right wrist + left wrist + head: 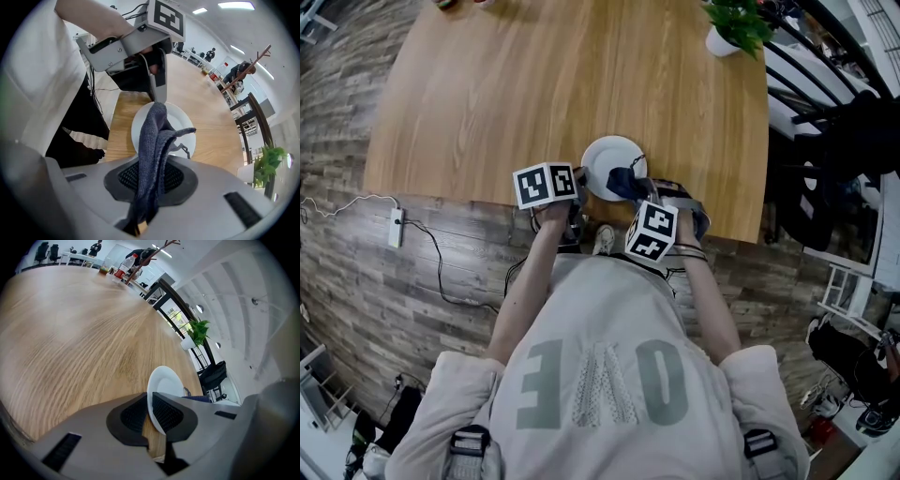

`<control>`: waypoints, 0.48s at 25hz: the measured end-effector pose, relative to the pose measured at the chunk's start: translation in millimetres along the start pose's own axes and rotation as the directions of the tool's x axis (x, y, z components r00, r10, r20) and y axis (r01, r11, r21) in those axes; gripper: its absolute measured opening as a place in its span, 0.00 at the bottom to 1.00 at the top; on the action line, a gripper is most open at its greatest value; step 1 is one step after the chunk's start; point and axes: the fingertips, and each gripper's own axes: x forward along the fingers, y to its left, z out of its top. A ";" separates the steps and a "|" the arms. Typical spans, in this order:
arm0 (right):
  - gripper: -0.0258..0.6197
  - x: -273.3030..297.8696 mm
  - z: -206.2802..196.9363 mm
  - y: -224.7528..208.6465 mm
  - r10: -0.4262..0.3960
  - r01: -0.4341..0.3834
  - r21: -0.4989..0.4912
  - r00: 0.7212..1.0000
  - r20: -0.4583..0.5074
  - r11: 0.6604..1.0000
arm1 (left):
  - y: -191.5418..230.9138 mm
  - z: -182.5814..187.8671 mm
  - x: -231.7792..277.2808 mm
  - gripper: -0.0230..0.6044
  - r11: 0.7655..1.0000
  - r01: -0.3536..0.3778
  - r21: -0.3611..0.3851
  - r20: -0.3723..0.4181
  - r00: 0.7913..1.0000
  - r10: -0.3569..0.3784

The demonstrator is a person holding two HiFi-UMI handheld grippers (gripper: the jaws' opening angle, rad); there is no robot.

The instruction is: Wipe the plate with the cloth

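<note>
- Left gripper (149, 414) pinches round white ceramic plate (165, 380) rim; right gripper (151, 180) clamps dark blue knitted cloth (152, 136).
- We risk tipping plate if wiping pushes hard.

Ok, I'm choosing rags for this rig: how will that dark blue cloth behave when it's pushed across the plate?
Probably floppy: the cloth hangs in folds from the right claw, so it should bunch rather than push flat. Its knitted surface looks grippy, likely dragging on the plate. It seems light: one corner sticks out unsupported.
</note>
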 end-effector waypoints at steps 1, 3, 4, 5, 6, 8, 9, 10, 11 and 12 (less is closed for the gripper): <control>0.13 -1.7 0.6 2.4 0.009 -0.009 0.010 1.000 0.004 1.000 | -0.2 0.0 -0.2 0.10 1.000 -0.001 0.001 -0.001 1.000 0.001; 0.13 -4.2 2.6 8.2 0.040 -0.041 0.042 0.999 0.020 0.998 | -0.3 0.4 -0.7 0.10 1.000 -0.002 0.002 0.001 1.000 0.002; 0.13 -5.3 3.9 11.0 0.056 -0.058 0.059 0.998 0.031 0.997 | -0.2 0.6 -0.9 0.10 1.000 -0.002 0.003 0.003 1.000 0.002; 0.13 -6.3 5.1 13.1 0.069 -0.071 0.071 0.997 0.041 0.995 | 0.0 0.8 -0.9 0.10 1.000 -0.002 0.004 0.004 1.000 0.002; 0.13 -7.1 5.8 13.8 0.075 -0.078 0.078 0.996 0.049 0.994 | 0.1 0.8 -0.7 0.10 1.000 -0.001 0.006 0.003 1.000 0.001; 0.13 -7.9 6.0 8.9 0.065 -0.070 0.088 0.996 0.060 0.994 | 0.0 0.6 -0.2 0.10 1.000 0.001 0.009 0.001 1.000 -0.001; 0.13 -8.0 6.0 2.5 0.052 -0.058 0.096 0.997 0.065 0.994 | -0.1 0.3 -0.2 0.10 1.000 0.001 0.010 0.000 1.000 -0.001; 0.13 -7.7 6.8 -6.2 0.037 -0.044 0.107 0.997 0.070 0.993 | -0.1 0.0 -0.4 0.10 1.000 0.002 0.011 0.000 1.000 -0.002; 0.13 -6.9 8.1 -16.9 0.021 -0.030 0.119 0.997 0.074 0.992 | 0.1 -0.1 -0.9 0.10 1.000 0.002 0.010 0.002 1.000 -0.002; 0.13 -5.0 9.5 -28.8 0.004 -0.013 0.129 0.997 0.076 0.992 | 0.5 0.0 -1.5 0.10 1.000 0.002 0.008 0.004 1.000 -0.002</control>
